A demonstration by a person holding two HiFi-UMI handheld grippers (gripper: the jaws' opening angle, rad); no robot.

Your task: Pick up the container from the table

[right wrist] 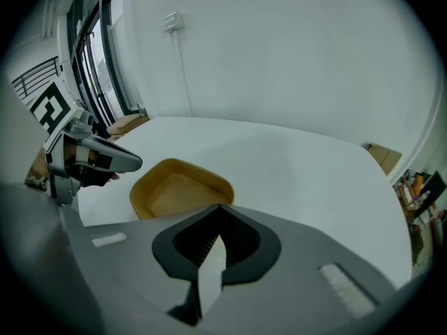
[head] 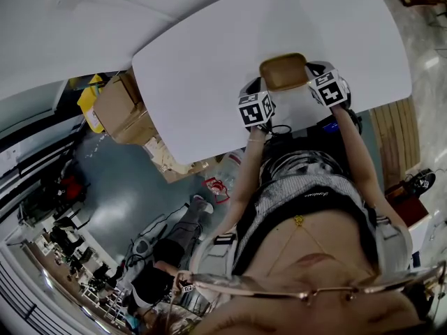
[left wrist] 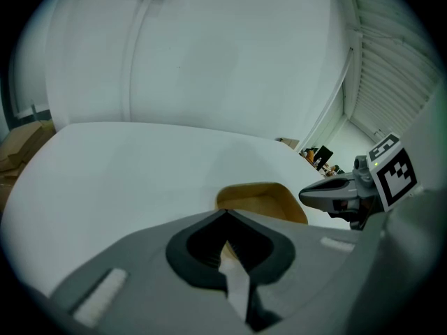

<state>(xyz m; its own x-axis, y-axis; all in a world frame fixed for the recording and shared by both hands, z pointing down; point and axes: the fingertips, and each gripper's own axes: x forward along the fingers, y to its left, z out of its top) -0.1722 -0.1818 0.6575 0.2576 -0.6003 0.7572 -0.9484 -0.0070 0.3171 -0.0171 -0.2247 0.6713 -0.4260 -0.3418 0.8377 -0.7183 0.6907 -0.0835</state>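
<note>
The left gripper [left wrist: 223,213] has its fingertips drawn together to a point. Between its dark pads [left wrist: 194,246] stands a thin pale strip [left wrist: 237,285], tan at its far end, which looks to be the rim of the container [left wrist: 262,201] seen edge-on. The right gripper [right wrist: 219,206] is set the same way: tips meeting, with a thin cream sliver [right wrist: 209,271] caught between its own pads.

Just beyond both sets of fingertips lies the container, shallow, tan and round-cornered, open side up. From the left fingers it spreads ahead and a little to the right. From the right fingers it spreads ahead and to the left. So it sits between the two grippers, each at one near corner (the head view shows it flanked the same way). Whether its base touches the table [left wrist: 126,166] or hangs just above it cannot be told.

The white tabletop runs on well past the fingertips. Across the container from the left fingers, the right gripper's nose and marker cube [left wrist: 391,174] show at the edge of the view. Farther off, past the table's far edge, a white wall [right wrist: 293,54] rises with a cable duct [left wrist: 140,54] running down it. Cardboard boxes [left wrist: 21,142] stand to the far left of the left fingers
</note>
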